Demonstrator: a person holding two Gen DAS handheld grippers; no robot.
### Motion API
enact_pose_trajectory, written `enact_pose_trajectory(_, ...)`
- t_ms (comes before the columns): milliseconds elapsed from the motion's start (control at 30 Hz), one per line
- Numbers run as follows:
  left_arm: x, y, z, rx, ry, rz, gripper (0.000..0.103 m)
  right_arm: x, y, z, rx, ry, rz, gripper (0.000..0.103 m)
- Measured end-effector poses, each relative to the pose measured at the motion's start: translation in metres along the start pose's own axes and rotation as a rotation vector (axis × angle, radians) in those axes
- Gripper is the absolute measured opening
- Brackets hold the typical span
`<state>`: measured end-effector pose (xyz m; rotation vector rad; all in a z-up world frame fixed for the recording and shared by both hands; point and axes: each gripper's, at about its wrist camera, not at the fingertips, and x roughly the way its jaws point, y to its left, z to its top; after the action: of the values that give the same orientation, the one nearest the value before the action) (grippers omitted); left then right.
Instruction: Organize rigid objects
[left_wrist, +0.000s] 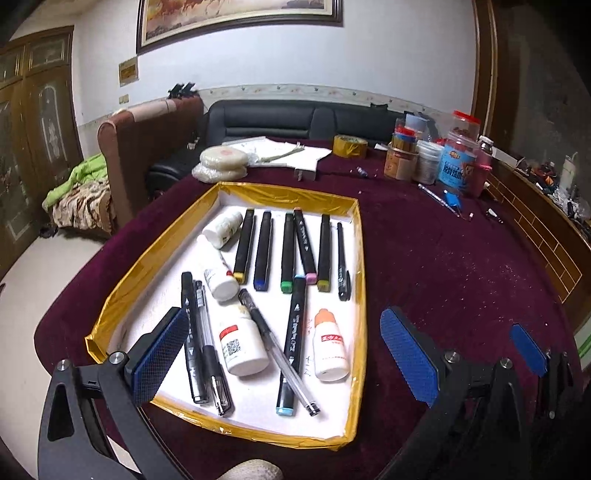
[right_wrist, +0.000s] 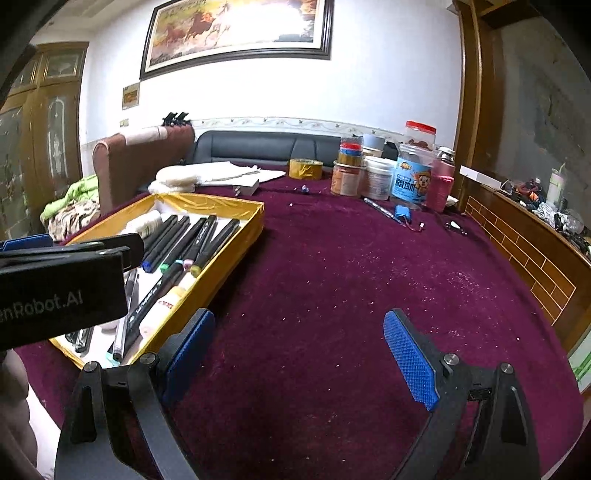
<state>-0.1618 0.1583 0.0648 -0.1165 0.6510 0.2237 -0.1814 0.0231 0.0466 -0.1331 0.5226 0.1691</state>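
A gold-rimmed tray (left_wrist: 360, 258) with a white floor holds a row of black markers (left_wrist: 287, 254) with coloured caps at its far end. Nearer lie white bottles (left_wrist: 242, 347), an orange-capped bottle (left_wrist: 330, 345), a light-blue-capped marker (left_wrist: 291, 350) and gel pens (left_wrist: 210, 350). My left gripper (left_wrist: 286, 356) hangs open over the tray's near end, one pad above the left corner, the other above the cloth. My right gripper (right_wrist: 299, 358) is open and empty over bare maroon cloth, right of the tray (right_wrist: 221, 273).
Jars and tubs (left_wrist: 458, 162) crowd the table's back right, with a tape roll (left_wrist: 349, 146), a loose pen (left_wrist: 439, 199), a charger (left_wrist: 306, 171) and round white pads (left_wrist: 223, 160) along the back. A cluttered wooden ledge (right_wrist: 535, 266) borders the right side.
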Motion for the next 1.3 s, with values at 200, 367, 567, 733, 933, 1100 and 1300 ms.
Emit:
enact_pose_trajectory(200,0.009,0.008,-0.002,-0.013,0.031,-0.005,0.103,0.004,0.006,0.001,-0.006,0.014,-0.001,0.090)
enact_pose_trajectory(367,0.012,0.013,-0.002,-0.024,0.040,-0.009,0.103,0.005,0.011,0.000,-0.021,0.025,-0.002,0.090)
enact_pose_trajectory(567,0.013,0.012,-0.002,-0.017,0.049,-0.018,0.103,0.007,0.011,0.001,-0.026,0.034,-0.001,0.090)
enact_pose_trajectory(733,0.015,0.012,-0.001,-0.019,0.056,-0.025,0.103,0.007,0.011,0.001,-0.025,0.037,0.001,0.090)
enact_pose_trajectory(933,0.017,0.012,-0.002,-0.026,0.076,-0.043,0.103,0.007,0.012,0.001,-0.028,0.035,0.004,0.090)
enact_pose_trajectory(1100,0.019,0.011,-0.003,-0.026,0.083,-0.047,0.103,0.006,0.013,0.000,-0.030,0.036,0.004,0.090)
enact_pose_trajectory(1300,0.020,0.013,-0.003,-0.036,0.091,-0.055,0.103,0.006,0.015,-0.001,-0.034,0.040,0.007,0.090)
